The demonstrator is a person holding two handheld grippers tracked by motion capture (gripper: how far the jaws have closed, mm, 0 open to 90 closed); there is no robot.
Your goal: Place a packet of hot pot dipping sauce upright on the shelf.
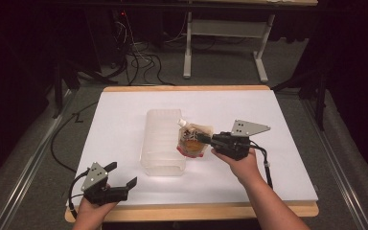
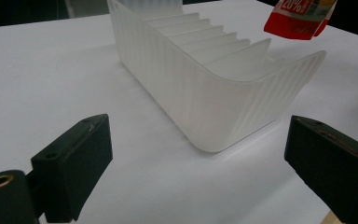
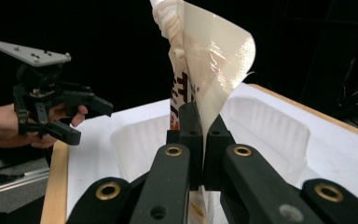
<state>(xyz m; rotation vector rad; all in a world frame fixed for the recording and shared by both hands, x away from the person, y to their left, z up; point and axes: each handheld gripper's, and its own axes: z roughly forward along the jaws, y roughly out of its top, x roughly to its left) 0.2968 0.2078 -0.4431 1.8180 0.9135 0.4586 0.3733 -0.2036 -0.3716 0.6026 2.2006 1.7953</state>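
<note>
The right gripper (image 1: 206, 139) is clamping its jaws together on a spouted pouch (image 1: 191, 140), pinching the thin flat side of it. It is holding the pouch in the air just beside the right wall of the translucent ribbed bin (image 1: 162, 143), which is standing in the middle of the white table (image 1: 120, 120). In the right gripper view the pouch (image 3: 205, 60) is rising upright between the jaws, and its free top edge is curling over. The left gripper (image 1: 120, 179) is waiting near the front left corner of the table, well apart from the bin, with its jaws standing wide apart and holding nothing.

I am thinking the pouch is going into the bin. Some risks are coming from here. The grip is taking only a narrow strip of soft film, so the pouch may be slipping or swinging if the hand is moving quickly. The hanging bottom may be catching on the bin's wall and folding there. Nobody is steadying the light bin, so a push from the pouch may be sliding or tipping it.
</note>
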